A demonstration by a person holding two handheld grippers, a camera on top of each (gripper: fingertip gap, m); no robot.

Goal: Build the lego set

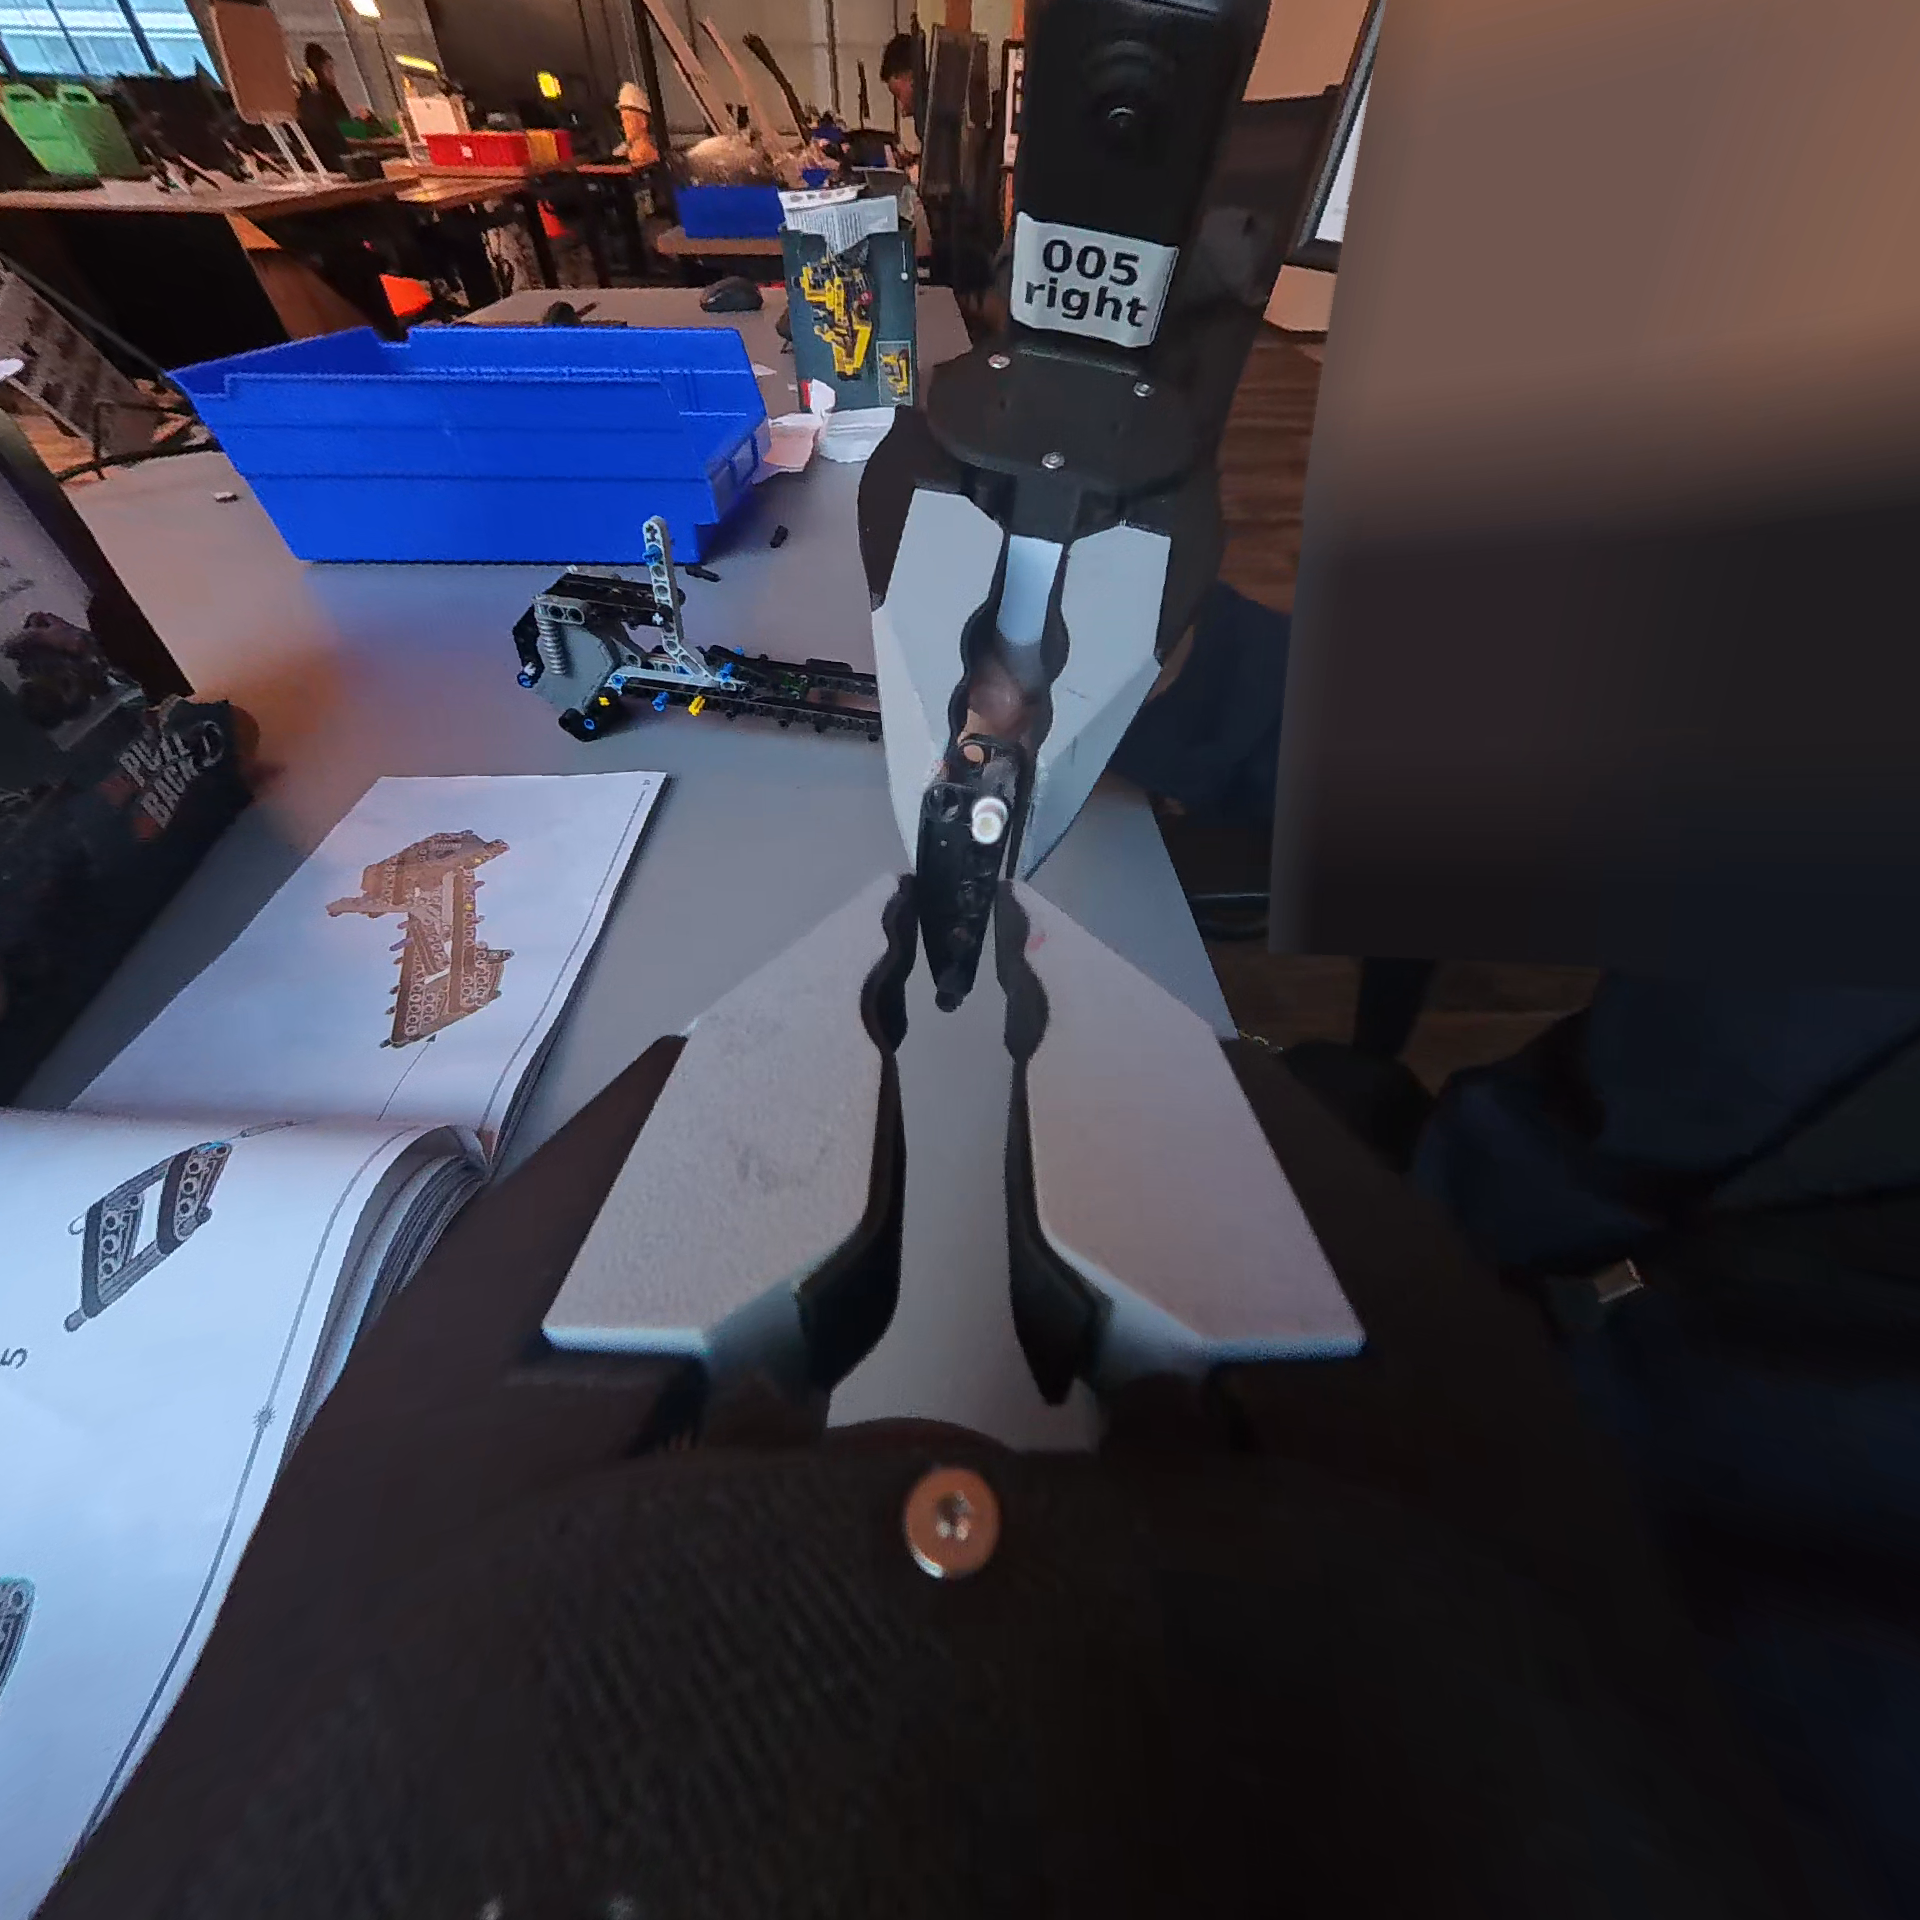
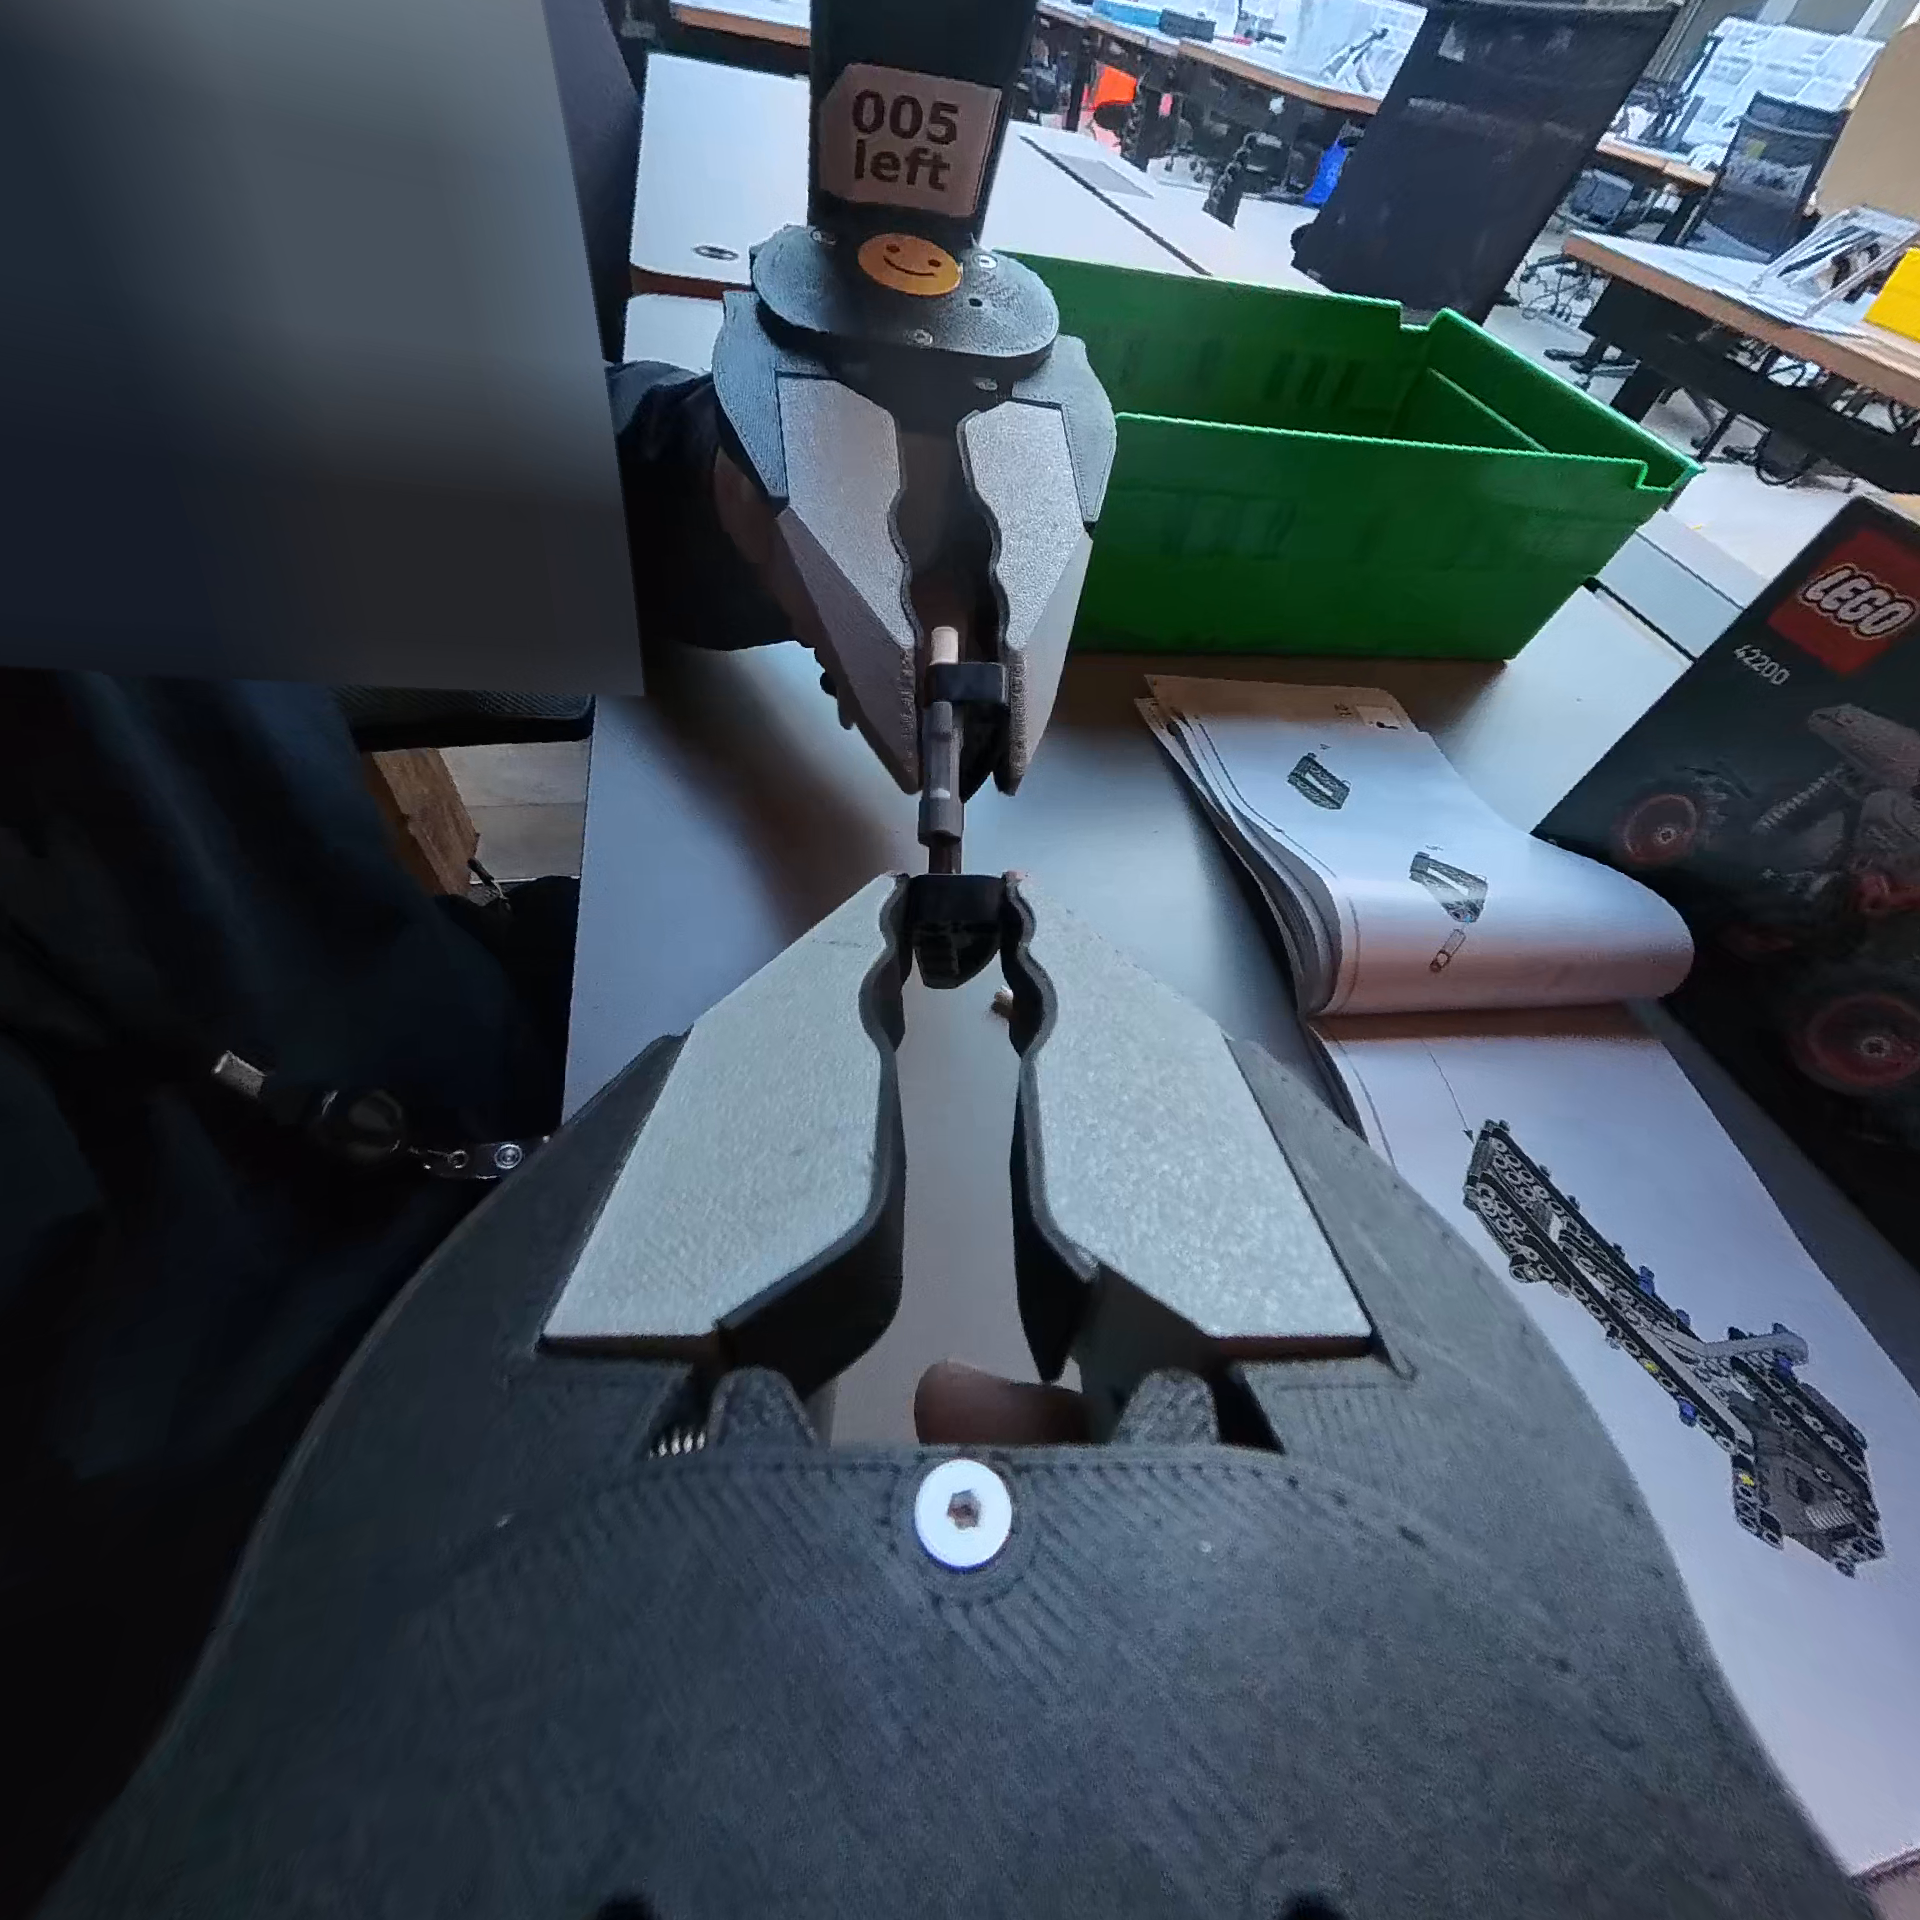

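White label [image 1: 1091, 281] on right tongs [image 1: 1003, 831], tan label [image 2: 902, 142] on left tongs [image 2: 961, 769].

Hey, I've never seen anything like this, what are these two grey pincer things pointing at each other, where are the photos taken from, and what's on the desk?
These are two hand-held grippers, one in each of a person's hands, each with a camera looking forward along its two fingers. So each picture is one gripper's own view, with the other gripper facing it.

In the left wrist view, the left gripper is at the bottom, closed on a small black lego piece with a pale pin. The right gripper grips the same black assembly from the opposite end, so the two seem to be joining parts in mid-air.

On the grey table lie an open instruction booklet, a partly built lego model, a blue bin, a green bin and the set's box.
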